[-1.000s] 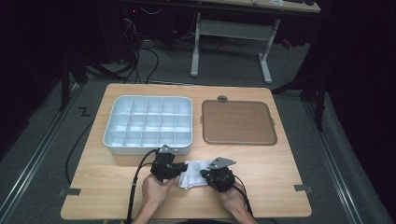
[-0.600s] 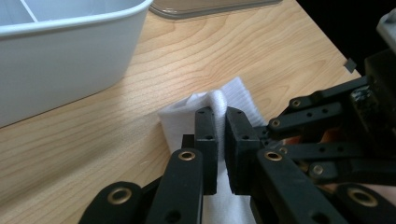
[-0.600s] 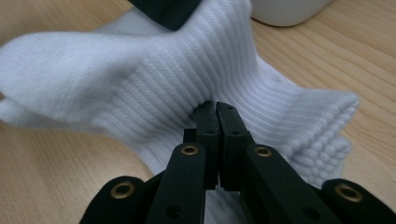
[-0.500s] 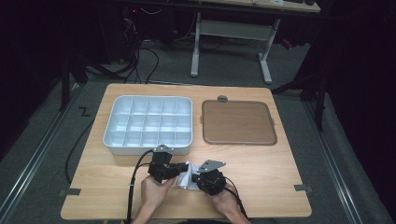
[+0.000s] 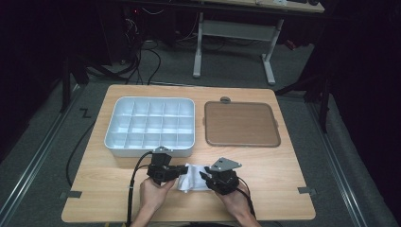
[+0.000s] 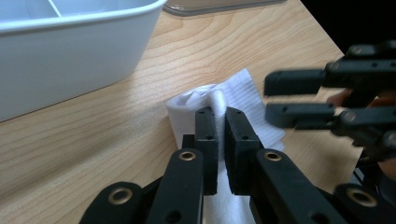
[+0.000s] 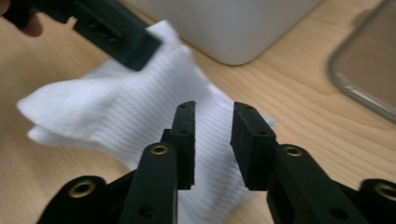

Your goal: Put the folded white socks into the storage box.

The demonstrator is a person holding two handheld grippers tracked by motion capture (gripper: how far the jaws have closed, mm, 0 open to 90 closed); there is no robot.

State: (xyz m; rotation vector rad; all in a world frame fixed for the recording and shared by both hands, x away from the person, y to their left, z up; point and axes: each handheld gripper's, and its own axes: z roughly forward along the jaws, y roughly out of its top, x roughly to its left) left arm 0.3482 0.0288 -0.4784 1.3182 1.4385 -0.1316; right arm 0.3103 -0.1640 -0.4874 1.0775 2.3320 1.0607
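Observation:
A white ribbed cloth point(image 5: 194, 177) lies crumpled on the wooden table point(image 5: 265, 165) near its front edge. My left gripper point(image 5: 178, 171) comes at it from the left. In the left gripper view the left gripper point(image 6: 219, 116) is shut on a raised fold of the cloth point(image 6: 243, 91). My right gripper point(image 5: 204, 177) sits at the cloth's right end. In the right gripper view the right gripper point(image 7: 212, 135) stands open just over the cloth point(image 7: 116, 107), with nothing pinched between its fingers. The left gripper's fingers point(image 7: 116, 35) show at the cloth's far edge.
A white compartment tray point(image 5: 113, 137) stands just behind the cloth at the left. A brown flat tray point(image 5: 241, 124) lies to its right. Cables trail from both grippers toward the front edge. The person's hands point(image 5: 151, 194) come in from the bottom.
Both grippers have stayed at the cloth. The right gripper has shifted slightly sideways, and the cloth between them has bunched up into a fold.

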